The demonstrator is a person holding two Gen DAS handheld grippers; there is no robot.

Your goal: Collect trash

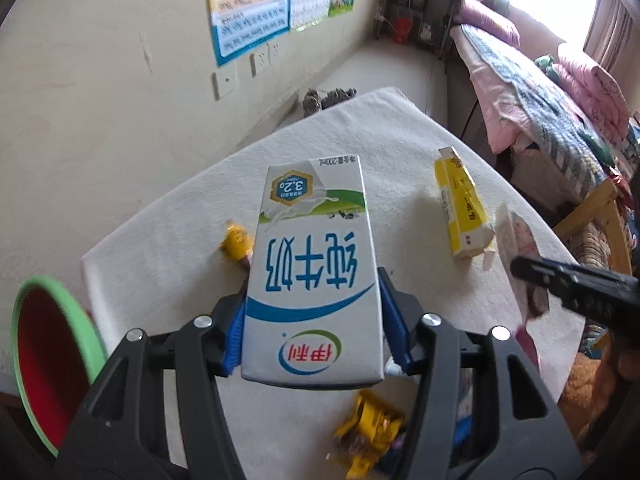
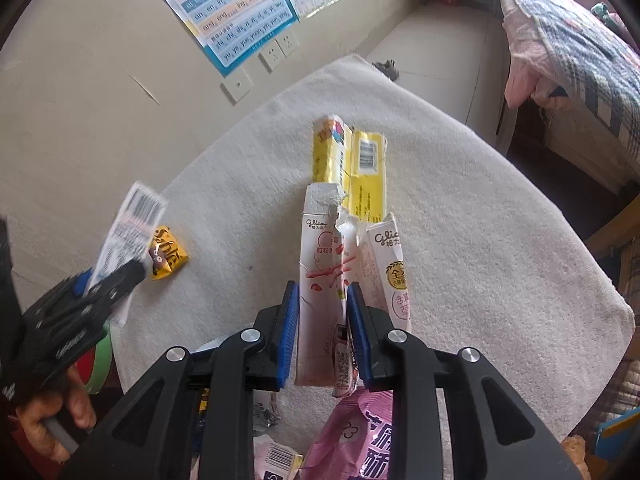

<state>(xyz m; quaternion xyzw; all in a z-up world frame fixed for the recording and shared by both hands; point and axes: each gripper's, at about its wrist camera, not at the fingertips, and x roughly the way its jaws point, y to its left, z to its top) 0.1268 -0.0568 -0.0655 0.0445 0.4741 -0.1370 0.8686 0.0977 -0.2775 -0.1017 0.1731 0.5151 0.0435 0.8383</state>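
Blue-padded left gripper (image 1: 316,320) jaws are being held half-open around a milk carton (image 1: 314,276), lifted clear for the green-rimmed bin (image 1: 56,364); a torn pink snack box (image 2: 322,300) is being pinched by the nearly closed right gripper (image 2: 324,332) above the table (image 2: 500,260).

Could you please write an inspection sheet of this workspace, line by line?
Surface: white towel-like table cover.
Job's things: white milk carton; torn pink-white Glico snack box; yellow cardboard box; red bin with green rim.
Clutter: small yellow wrapper; pink bag.
Grippers: left gripper shut on carton; right gripper shut on snack box.
Cables: nothing seen.
Surroundings: wall posters; bed.
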